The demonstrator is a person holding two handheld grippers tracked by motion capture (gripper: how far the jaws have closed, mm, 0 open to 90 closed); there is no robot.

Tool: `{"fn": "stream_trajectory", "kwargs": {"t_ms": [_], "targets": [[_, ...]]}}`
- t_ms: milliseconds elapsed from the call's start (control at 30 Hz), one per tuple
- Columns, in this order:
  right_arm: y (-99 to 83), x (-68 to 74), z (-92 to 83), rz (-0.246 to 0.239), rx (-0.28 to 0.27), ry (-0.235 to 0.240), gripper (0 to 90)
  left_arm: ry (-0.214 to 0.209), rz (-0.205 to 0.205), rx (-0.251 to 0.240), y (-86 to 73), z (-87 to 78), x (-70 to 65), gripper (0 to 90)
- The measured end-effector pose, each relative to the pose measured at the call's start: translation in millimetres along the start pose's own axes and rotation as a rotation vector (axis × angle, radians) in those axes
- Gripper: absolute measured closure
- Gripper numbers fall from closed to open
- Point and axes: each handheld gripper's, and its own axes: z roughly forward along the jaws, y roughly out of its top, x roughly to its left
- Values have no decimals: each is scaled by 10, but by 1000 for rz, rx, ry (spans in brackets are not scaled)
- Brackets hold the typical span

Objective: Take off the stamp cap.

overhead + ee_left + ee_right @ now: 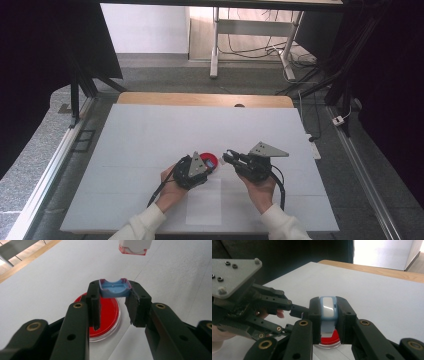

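A red round dish [204,156] lies on the white table [150,130] between my two grippers. My left gripper [212,164] hovers just over the dish [107,315] and is shut on a small blue plastic tray piece [114,288] with a curved cut-out. My right gripper [227,156] comes in from the right, shut on a blue-and-white block [327,305] held above the dish's [329,339] edge. That block [133,247] hangs a short way beyond the left gripper's jaws, apart from the blue piece. The left gripper [295,310] points toward the right one.
A paler sheet [204,205] lies on the table near the front edge. The bare wooden table edge [205,98] runs along the far side. Black frame posts [75,100] stand to the left and right, with cables [310,95] on the floor.
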Motion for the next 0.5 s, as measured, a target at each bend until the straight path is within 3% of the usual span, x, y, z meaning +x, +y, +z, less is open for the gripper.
{"fn": "stream_trajectory", "kwargs": {"t_ms": [167,500], "targets": [[-4,5,5,1,2,8,754,7,14,5,-17,-105,43,654],[-4,-16,-16,2,-13,-1,754,-6,-14,-9,-84,-276,125,654]]}}
